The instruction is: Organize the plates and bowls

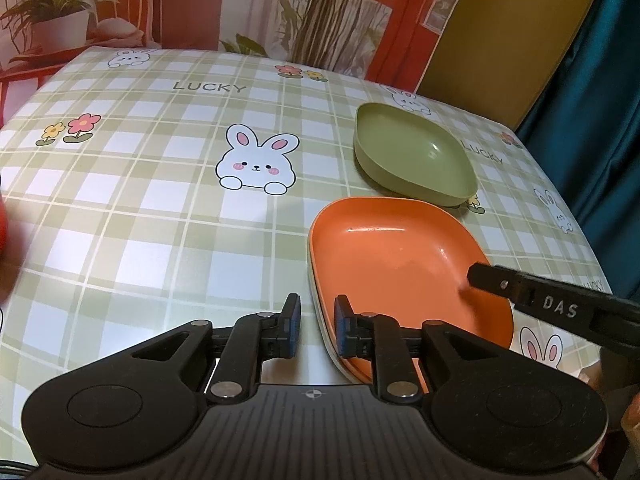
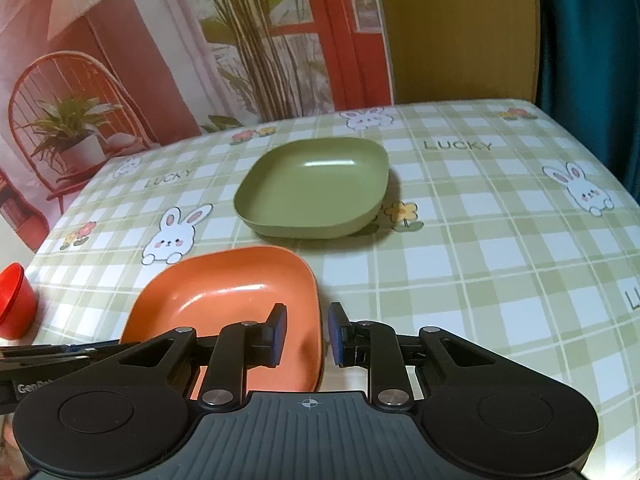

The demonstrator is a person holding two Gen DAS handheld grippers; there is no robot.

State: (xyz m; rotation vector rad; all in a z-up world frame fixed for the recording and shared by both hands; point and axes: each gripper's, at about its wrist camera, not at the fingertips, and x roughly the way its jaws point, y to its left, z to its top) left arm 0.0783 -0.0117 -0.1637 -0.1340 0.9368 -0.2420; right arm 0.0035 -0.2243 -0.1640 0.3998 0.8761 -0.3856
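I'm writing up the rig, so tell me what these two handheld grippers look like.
Both match: the left gripper and right gripper are matte black, with round-lobed bodies, silver pivot pins, ribbed grey centres bearing a crosshair mark, and blue-padded fingers. One side reads "DAS" in white.

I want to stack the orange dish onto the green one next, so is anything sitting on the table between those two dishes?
Nothing visible does. Only bare checked tablecloth lies between the orange square plastic dish and the green square plastic dish. The red cup stands off to the left.
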